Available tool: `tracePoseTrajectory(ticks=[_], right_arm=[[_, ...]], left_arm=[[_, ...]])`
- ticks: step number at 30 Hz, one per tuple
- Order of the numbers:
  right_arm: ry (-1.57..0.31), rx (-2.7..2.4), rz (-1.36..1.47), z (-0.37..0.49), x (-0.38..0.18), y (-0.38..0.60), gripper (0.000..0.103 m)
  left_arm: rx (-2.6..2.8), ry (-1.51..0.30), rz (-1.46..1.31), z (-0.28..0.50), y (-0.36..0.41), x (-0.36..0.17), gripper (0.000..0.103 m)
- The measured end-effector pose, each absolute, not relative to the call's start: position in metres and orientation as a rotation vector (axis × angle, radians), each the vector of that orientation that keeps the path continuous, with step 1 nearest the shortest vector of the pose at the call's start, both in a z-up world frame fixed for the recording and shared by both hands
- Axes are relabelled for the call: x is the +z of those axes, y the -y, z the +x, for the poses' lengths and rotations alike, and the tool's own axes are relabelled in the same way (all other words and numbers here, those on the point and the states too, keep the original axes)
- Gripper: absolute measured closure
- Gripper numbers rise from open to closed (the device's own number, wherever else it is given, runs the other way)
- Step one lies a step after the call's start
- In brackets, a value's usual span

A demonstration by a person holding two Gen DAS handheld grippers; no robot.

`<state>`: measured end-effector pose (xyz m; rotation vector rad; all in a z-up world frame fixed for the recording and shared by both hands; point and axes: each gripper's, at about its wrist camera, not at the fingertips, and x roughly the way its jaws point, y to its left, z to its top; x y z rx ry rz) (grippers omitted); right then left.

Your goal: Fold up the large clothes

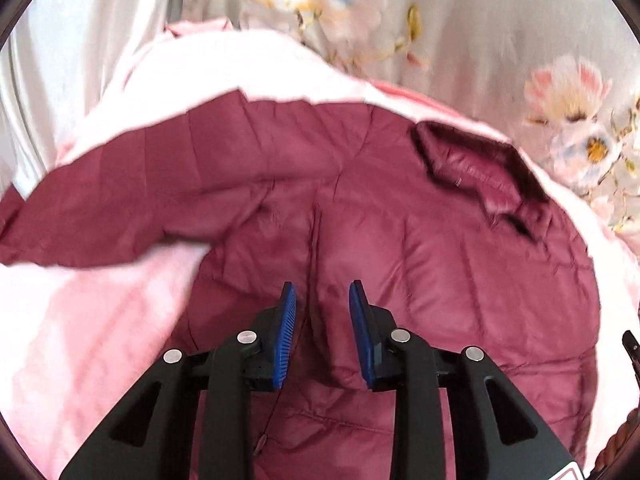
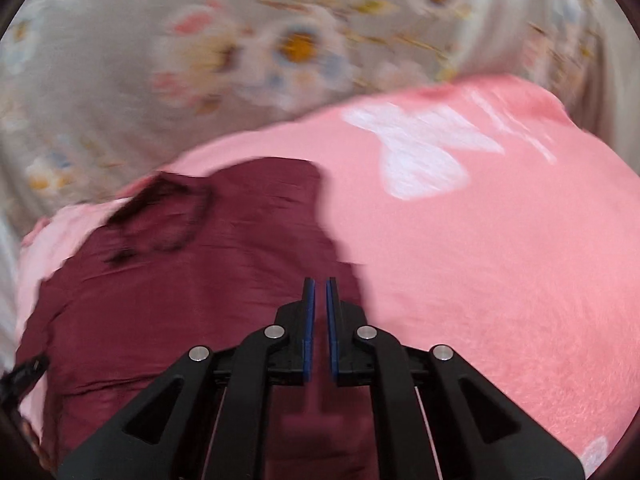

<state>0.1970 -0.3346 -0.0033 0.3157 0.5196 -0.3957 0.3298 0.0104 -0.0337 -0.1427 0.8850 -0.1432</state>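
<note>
Maroon puffer jacket (image 1: 400, 240) lies spread on a pink blanket (image 2: 500, 260), collar (image 1: 480, 176) far side. We find the left gripper (image 1: 322, 300) jaws wide over its centre seam, likely to pinch it; the right gripper (image 2: 320, 292) jaws narrow, holding nothing we can see.

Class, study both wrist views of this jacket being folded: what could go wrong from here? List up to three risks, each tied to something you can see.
1. The left gripper is open above the jacket; closing there may pinch only a puffy ridge, which could slip out.
2. The sleeve lies spread over the pink blanket; a grab may catch the blanket too.
3. The right gripper looks nearly closed with nothing visibly between its pads, so a lift may move nothing.
</note>
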Motion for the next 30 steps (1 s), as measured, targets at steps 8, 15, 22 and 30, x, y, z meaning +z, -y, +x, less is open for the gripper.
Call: tracePoseTrajectory(ticks=[8,15,22,30], right_arm=[[-0.639,-0.235,0.071,0.271,-0.037,0.233,0.081],[-0.731,-0.226,0.090,0.288,-0.076,0.233,0.080],[-0.728,-0.265,0.025,0.289,-0.080,0.224,0.079],[-0.731,-0.282,0.009,0.292,-0.081,0.222,0.077]], left_arm=[[-0.221,-0.892,-0.014,0.330,0.062,-0.041,0.075],[-0.210,-0.881,0.025,0.327,0.068,-0.089,0.074],[-0.227,-0.868,0.007,0.329,0.070,-0.090,0.064],[-0.227,-0.857,-0.114,0.324,0.044,-0.082,0.063]])
